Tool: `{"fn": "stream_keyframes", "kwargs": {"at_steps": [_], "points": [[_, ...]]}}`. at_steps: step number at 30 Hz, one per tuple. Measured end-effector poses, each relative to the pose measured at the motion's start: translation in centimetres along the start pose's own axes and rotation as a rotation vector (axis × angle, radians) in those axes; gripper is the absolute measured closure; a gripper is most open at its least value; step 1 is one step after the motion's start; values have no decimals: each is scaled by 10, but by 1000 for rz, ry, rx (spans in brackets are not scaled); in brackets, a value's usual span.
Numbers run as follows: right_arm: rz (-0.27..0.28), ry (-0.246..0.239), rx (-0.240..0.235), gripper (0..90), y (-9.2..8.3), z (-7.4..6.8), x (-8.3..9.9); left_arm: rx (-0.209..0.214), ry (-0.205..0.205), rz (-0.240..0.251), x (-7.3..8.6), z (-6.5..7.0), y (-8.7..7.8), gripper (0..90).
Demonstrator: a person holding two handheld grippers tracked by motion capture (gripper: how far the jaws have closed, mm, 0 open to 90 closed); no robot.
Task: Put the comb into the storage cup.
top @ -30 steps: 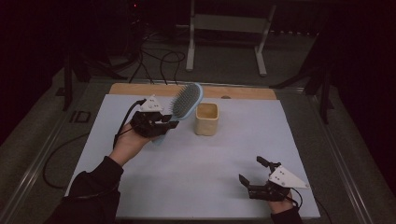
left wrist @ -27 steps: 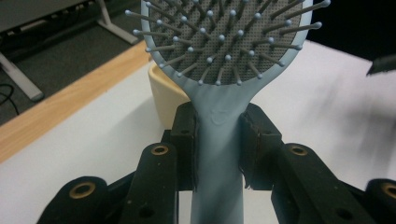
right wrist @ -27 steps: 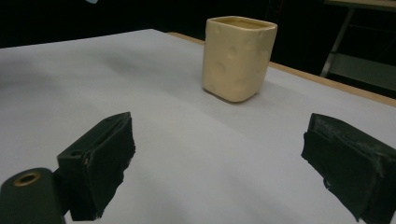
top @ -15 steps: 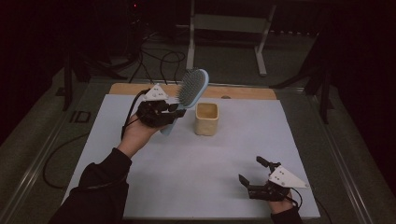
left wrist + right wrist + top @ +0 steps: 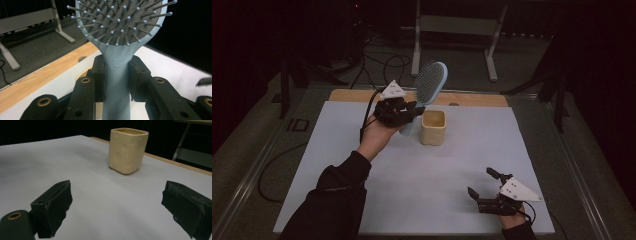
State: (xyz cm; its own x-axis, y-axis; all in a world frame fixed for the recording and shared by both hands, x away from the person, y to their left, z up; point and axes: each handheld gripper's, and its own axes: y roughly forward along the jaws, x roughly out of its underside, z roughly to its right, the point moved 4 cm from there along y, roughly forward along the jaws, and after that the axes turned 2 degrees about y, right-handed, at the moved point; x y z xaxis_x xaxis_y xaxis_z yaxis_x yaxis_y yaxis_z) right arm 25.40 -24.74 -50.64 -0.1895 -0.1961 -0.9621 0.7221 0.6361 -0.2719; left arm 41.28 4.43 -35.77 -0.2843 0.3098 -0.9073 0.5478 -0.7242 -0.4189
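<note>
A light blue hairbrush (image 5: 428,88) stands nearly upright in the air, bristle head up, just left of a cream square cup (image 5: 433,127) on the white table sheet (image 5: 412,190). My left gripper (image 5: 411,111) is shut on the brush's handle (image 5: 116,75), both pads pressing its sides. The grey bristle pad (image 5: 120,17) faces the left gripper view's camera. My right gripper (image 5: 481,185) rests open near the table's front right corner. Nothing is between its jaws (image 5: 120,205), and the cup (image 5: 127,150) stands farther off ahead of them.
A wooden strip (image 5: 352,95) runs along the table's far edge. Beyond it are a grey metal stand (image 5: 457,30) and cables on the dark floor. The table's metal frame (image 5: 257,165) borders the left side.
The left hand has lifted the hairbrush and swung it from leaning over the table to nearly upright, moving right toward the cup. The right gripper has not moved.
</note>
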Motion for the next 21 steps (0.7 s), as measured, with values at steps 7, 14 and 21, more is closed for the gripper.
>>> {"fn": "stream_keyframes", "kwargs": {"at_steps": [7,14,21], "points": [[2,2,0,87,0,0,0,-11,-23,45,-9,0,17,699],[1,1,-1,87,0,0,0,2,-66,116,-13,-6,31,699],[0,2,1,87,0,1,0,6,-49,153,-14,-10,45,699]]}}
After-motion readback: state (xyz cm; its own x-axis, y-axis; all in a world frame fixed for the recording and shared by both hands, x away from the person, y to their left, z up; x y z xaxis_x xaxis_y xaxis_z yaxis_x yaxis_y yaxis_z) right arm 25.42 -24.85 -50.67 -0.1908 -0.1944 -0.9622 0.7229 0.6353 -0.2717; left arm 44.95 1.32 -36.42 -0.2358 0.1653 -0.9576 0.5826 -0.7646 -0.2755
